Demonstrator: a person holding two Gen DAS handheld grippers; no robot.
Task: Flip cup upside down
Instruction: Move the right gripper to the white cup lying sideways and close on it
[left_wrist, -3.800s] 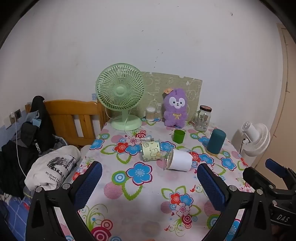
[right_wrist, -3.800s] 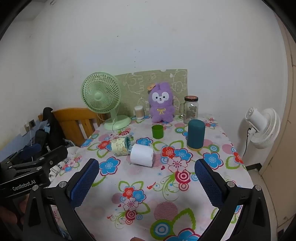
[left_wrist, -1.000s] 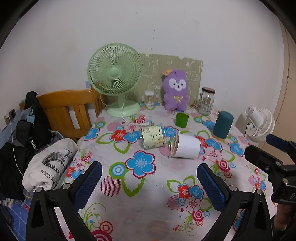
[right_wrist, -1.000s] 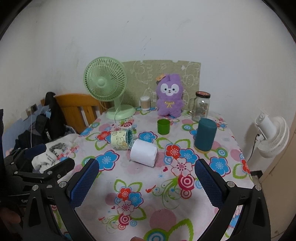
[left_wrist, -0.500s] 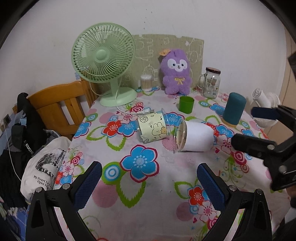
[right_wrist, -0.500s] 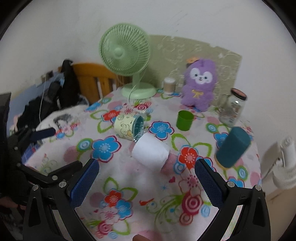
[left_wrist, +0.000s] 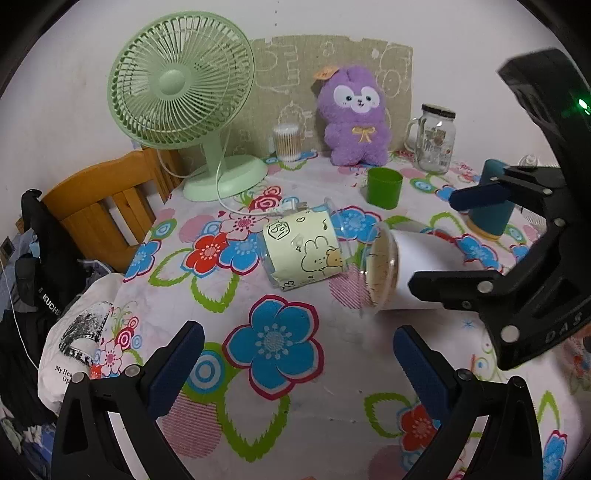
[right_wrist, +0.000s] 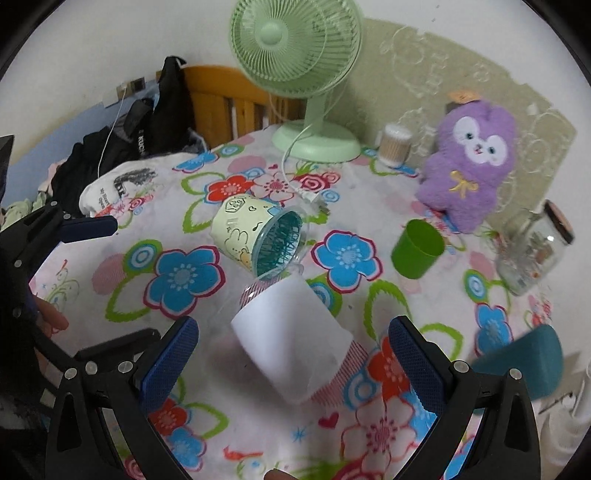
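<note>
- White sleeve covers the cup (right_wrist: 291, 343), which lies on its side on the flowered tablecloth (left_wrist: 273, 369); its clear rim (left_wrist: 380, 273) points toward the yellow cup.
- Its position is between the two blue pads of the right gripper (right_wrist: 291, 354), low and central in the right wrist view. The pads stand wide apart, one on each side of the cup, and I see no contact with it.
- From the left wrist view the right gripper (left_wrist: 454, 240) comes in from the right side, with one finger over the white sleeve and the other one beyond it.
- Just beside the rim lies a yellow cartoon cup (left_wrist: 303, 251), also on its side; the two rims are very near, and I cannot tell if they touch.
- The left gripper (left_wrist: 295, 365) is released too, with its pads wide apart over a blue flower, nearer to the camera than both cups and holding nothing.
- Farther back stand a small green cup (left_wrist: 384, 186), a teal cylinder (left_wrist: 493, 210), a glass jar with handle (left_wrist: 434, 140), a purple plush toy (left_wrist: 356, 118) and a green fan (left_wrist: 181, 88).
</note>
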